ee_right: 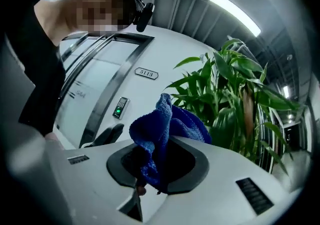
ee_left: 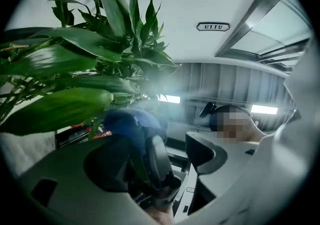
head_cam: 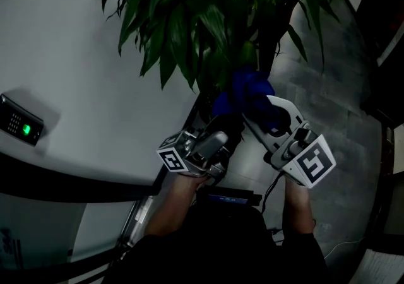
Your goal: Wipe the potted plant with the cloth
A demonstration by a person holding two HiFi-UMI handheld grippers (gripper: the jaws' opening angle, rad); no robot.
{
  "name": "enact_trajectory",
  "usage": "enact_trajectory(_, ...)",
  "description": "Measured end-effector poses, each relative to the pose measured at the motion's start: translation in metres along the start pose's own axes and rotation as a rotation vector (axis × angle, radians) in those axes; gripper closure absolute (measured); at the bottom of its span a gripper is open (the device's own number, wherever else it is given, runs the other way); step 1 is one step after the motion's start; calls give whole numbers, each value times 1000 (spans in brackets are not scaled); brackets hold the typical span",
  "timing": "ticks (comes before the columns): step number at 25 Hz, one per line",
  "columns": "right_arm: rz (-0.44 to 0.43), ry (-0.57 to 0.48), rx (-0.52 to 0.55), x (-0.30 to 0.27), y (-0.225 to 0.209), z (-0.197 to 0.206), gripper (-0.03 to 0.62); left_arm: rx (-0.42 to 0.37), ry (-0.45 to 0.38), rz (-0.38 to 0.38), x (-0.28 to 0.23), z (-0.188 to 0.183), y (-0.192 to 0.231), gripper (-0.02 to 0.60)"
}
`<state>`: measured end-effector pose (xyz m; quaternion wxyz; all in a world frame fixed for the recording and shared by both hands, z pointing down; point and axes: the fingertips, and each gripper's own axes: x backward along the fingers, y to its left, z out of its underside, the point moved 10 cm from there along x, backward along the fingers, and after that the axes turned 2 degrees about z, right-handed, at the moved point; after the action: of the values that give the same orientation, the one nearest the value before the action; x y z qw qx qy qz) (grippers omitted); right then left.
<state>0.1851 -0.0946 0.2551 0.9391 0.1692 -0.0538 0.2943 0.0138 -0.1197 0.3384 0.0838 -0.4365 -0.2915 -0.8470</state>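
— Anything written up there that you can read?

— A small number plate on the white wall says 5113. Near it is a keypad with a green light showing. The glass door beside that has some lettering, but it's too blurred for me to read. The marker cubes on the grippers carry black-and-white squares and no words.

— And the room?

— The white wall has a dark band low on it. There's a grey tiled floor and a long strip light on a ribbed ceiling. It's rather dim in here.

— Where's the cloth?

— The blue cloth is bunched in the right gripper. Its jaws are clamped on the lower part, and the rest sticks up in a loose fold. It's held right at the lower leaves of the plant, a tall leafy green one standing by the wall. I can't tell whether it's pressing on a leaf.

— And the other one?

— The left gripper points upward just beside it, with its jaws standing wide apart and gripping nothing. The cloth and the tip of the right gripper sit ahead of it, in line with the gap, but its pads aren't pressing on either.
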Motion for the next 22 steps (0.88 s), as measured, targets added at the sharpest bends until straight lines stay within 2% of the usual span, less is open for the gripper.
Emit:
enact_trajectory(8, -107, -48, -143, 19, 21, 29, 500, 16, -57, -16, 0, 2, 3, 216)
enact_trajectory(12, -157, -37, -162, 29, 31, 39, 500, -11, -45, -39, -1, 7, 5, 216)
enact_trajectory(17, -263, -34, -220, 48, 33, 47, 500, -53, -36, -66, -6, 14, 4, 216)
enact_trajectory(22, -313, -51, -249, 74, 32, 57, 500, -83, -36, -117, -3, 24, 7, 216)
